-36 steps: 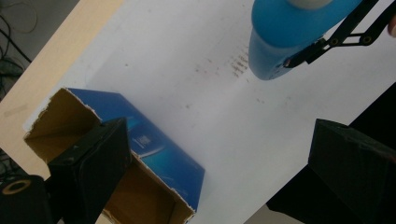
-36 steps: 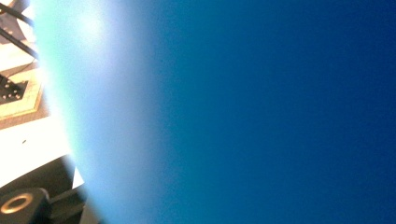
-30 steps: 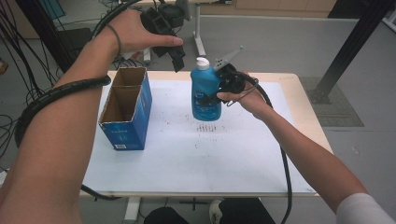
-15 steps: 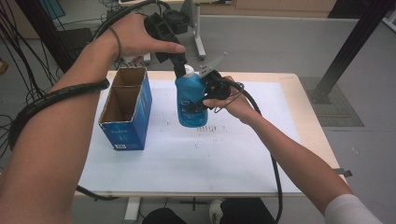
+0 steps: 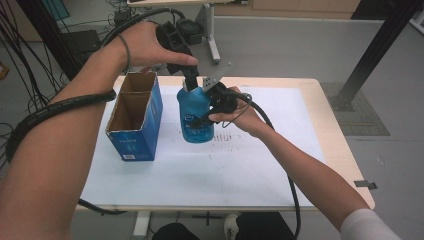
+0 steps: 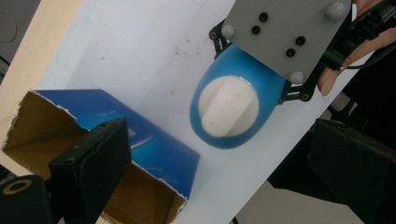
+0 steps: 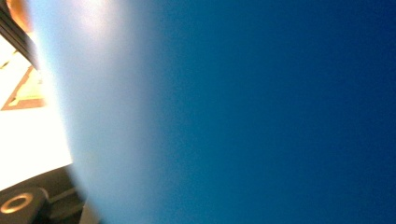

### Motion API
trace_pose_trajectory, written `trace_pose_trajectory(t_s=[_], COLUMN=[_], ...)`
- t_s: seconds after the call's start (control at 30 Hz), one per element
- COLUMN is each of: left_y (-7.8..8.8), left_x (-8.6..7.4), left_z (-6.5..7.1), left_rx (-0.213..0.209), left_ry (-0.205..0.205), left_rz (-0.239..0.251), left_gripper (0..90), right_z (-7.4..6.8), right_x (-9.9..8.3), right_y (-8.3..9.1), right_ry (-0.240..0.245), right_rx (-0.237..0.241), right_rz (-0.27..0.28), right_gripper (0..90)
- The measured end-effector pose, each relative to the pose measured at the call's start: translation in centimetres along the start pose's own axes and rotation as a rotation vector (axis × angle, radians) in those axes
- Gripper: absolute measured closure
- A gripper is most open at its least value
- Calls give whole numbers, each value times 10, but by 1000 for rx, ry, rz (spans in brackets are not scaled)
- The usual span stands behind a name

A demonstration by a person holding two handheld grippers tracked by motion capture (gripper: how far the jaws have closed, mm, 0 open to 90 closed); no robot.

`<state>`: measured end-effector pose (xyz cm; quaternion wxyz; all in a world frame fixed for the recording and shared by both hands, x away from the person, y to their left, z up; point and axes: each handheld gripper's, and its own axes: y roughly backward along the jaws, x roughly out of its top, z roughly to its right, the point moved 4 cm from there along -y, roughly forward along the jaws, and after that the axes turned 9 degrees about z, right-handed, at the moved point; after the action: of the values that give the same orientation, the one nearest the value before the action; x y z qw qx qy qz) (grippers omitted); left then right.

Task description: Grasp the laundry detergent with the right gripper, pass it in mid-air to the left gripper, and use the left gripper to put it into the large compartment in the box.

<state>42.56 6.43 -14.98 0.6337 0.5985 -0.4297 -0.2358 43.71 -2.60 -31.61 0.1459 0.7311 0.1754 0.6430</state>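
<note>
Right gripper (image 5: 212,97): clamping the blue bottle (image 5: 195,117) by its upper body, above the white mat (image 5: 260,165).
Left gripper (image 5: 192,75): jaws gaping, hovering over the white cap (image 6: 229,106).
Handling: looking rigid, smooth, probably slippery; gripping the shoulder seems safest.

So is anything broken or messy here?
The blue box has ragged, torn top edges, and the white sheet has dark smudges by the bottle. Nothing is spilled.

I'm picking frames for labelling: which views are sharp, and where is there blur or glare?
High view: sharp, evenly lit. Left gripper view: blue bottle crisp, its own near jaws soft. Right gripper view: bottle too close, a blue blur with a pale sheen at left; the table at its left edge is overexposed.
</note>
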Motion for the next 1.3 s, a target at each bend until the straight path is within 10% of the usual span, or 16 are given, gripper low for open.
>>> trace_pose_trajectory(t_s=[1.3], left_y=[-41], left_x=[3], left_z=[28], left_rx=[-98], left_ry=[-104], left_rz=[-61], left_gripper=[57], right_z=[-23], right_x=[6], right_y=[11], right_ry=[85], right_rx=[72], right_rz=[57], right_gripper=[441])
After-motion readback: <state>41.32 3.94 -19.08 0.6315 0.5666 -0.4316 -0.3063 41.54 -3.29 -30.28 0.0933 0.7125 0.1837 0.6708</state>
